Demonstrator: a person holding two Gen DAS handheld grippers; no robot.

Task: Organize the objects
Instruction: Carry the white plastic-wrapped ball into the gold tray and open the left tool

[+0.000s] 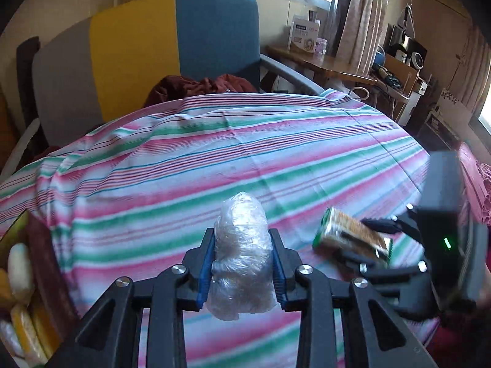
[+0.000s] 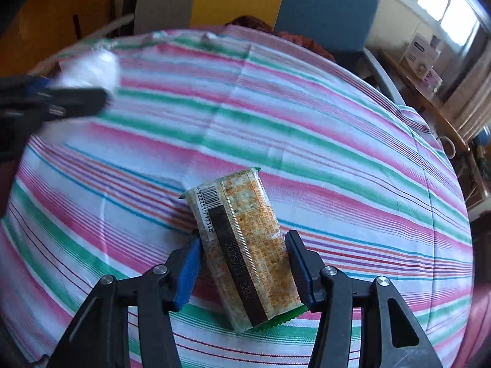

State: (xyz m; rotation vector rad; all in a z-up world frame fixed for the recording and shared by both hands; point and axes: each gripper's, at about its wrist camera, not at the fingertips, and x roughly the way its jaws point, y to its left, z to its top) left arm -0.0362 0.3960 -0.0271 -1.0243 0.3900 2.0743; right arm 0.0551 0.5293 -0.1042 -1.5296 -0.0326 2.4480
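Striped cloth [image 1: 214,141] covers the table. We see the left gripper [image 1: 242,265] clamped on a plastic-wrapped bundle [image 1: 241,254] above it. Right gripper [image 2: 244,263] straddles a cracker packet [image 2: 242,251]; whether both fingers press it, we cannot tell.

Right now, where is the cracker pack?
The cracker pack sits between the right gripper's fingers, above the striped cloth. In the left wrist view it shows right of the wrapped bundle.

Two hand-held grippers [image 1: 242,263] [image 2: 244,263], one plastic-wrapped bundle [image 1: 241,260], one cracker packet [image 2: 245,245]
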